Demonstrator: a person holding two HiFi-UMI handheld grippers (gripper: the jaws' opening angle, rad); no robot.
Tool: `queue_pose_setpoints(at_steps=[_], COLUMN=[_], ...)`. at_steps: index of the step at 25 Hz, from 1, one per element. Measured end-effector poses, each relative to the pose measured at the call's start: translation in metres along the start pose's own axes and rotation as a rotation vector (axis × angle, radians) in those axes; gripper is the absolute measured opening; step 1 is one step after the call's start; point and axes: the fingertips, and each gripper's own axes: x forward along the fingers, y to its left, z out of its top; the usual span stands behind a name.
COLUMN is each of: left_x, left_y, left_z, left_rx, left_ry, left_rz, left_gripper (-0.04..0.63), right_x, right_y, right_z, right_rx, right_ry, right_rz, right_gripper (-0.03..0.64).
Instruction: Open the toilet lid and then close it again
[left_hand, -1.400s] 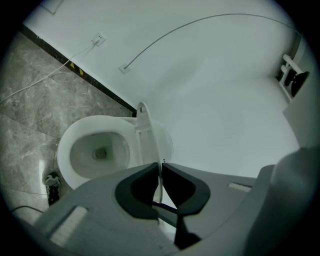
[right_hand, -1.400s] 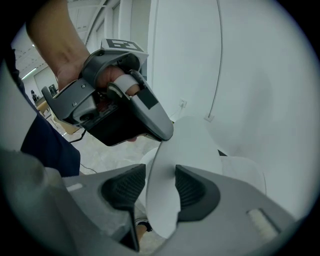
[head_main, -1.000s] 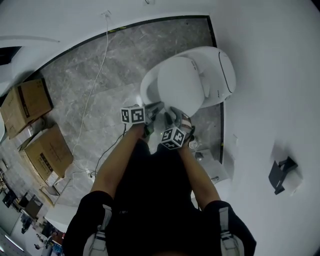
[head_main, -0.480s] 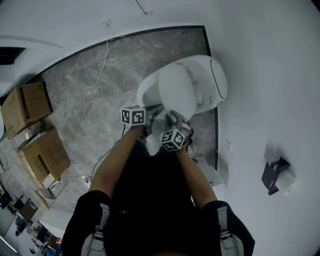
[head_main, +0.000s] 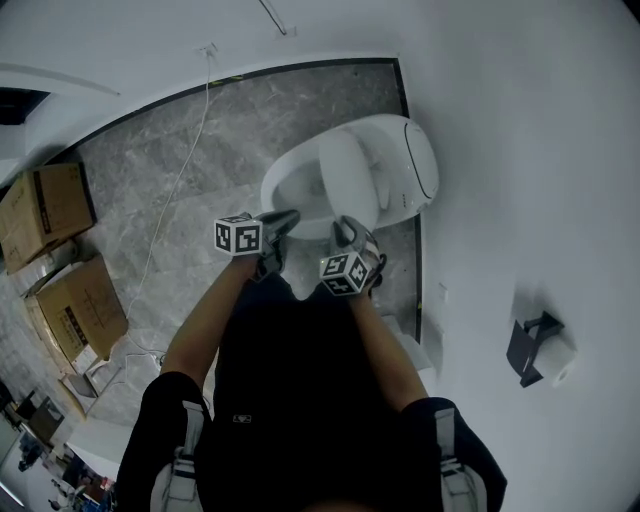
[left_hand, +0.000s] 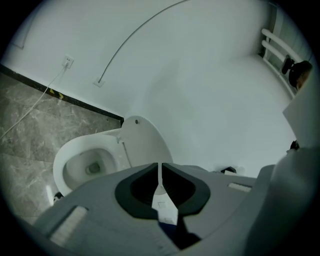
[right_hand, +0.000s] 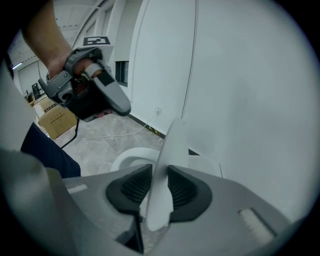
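You stand over the white ceramic toilet (head_main: 285, 182), which sits on the grey marble-patterned floor (head_main: 170, 140) against the white wall (head_main: 520, 150). Its white oval plastic lid (head_main: 347, 180) is raised well clear of the open bowl and stands close to upright.

Your right gripper (head_main: 348, 230) has the lid's near edge between its ribbed dark pads. Its jaws have just been closing, and in the right gripper view both pads meet the thin white edge, which rises straight up out of the grip.

Your left gripper (head_main: 285, 217) hangs in the air just left of the lid, above the bowl's near rim. Its jaws are clenched to a narrow slit, and its own view looks past them at the open bowl and the lid's inner face.

Two brown cardboard boxes (head_main: 45, 210) sit well apart at the left, and a thin white cable (head_main: 180, 170) trails across the floor.
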Motion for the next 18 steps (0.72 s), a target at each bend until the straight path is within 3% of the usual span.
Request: queue_pose_setpoints(at_steps=[4,18], left_x=[-0.013,-0.034], left_y=[-0.005,-0.002], left_z=[-0.009,-0.017], left_rx=[0.038,0.042], left_ry=[0.014,-0.040], left_rz=[0.023,0.102], left_gripper=[0.034,0.034], right_x=[-0.012,-0.031], right_y=[-0.026,-0.112], right_z=[-0.008,-0.033], right_rx=[0.026,0.127], right_ry=[-0.003,0.020], right_rz=[-0.032,-0.101], right_gripper=[0.095,0.066])
